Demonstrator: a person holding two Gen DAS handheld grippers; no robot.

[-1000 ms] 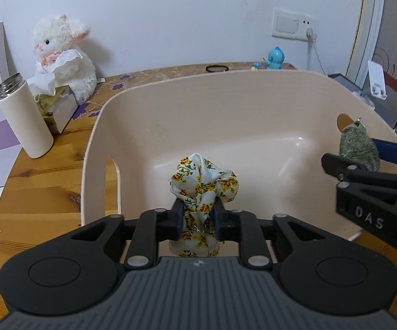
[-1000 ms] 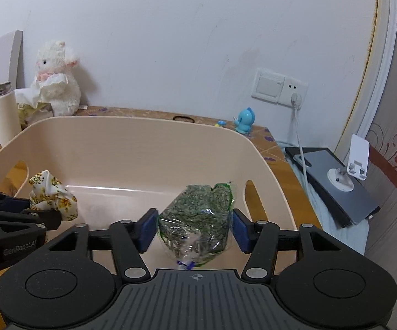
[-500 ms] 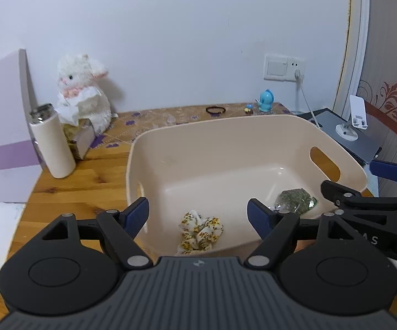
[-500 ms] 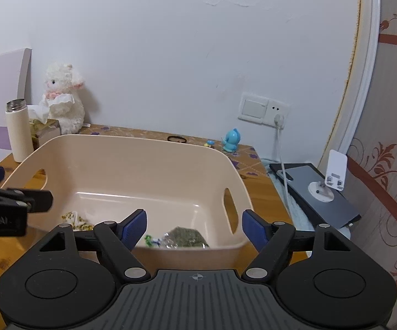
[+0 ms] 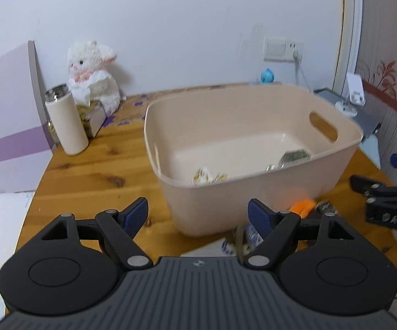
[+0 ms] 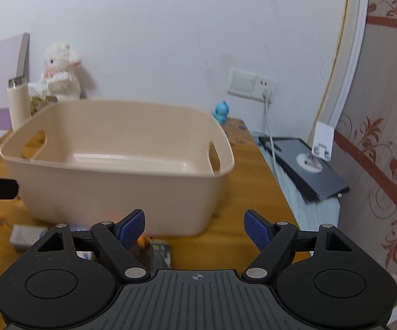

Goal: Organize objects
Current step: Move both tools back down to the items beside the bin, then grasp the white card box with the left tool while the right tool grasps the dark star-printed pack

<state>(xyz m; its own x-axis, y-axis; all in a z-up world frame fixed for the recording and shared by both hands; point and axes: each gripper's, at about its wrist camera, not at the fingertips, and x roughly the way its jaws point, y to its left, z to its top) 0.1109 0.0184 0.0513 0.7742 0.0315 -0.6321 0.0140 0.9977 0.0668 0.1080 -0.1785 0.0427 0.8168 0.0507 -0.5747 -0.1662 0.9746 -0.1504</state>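
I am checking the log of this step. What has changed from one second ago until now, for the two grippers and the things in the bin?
Both grippers let go and drew back. The left gripper released the floral cloth, the right gripper the bag of dried herbs; both things now lie inside the beige bin. Both grippers are open and empty, in front of the bin. The bin, the plush lamb and the bottle stayed.

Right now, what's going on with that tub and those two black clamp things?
A person is tidying small items into the beige tub on the wooden table, with a handheld gripper in each hand. Both the left gripper and the right gripper are open and empty, on the near side of the tub. A flowered cloth and a bag of green stuff already lie inside. A few small items, one orange, wait on the table by the tub's near wall.
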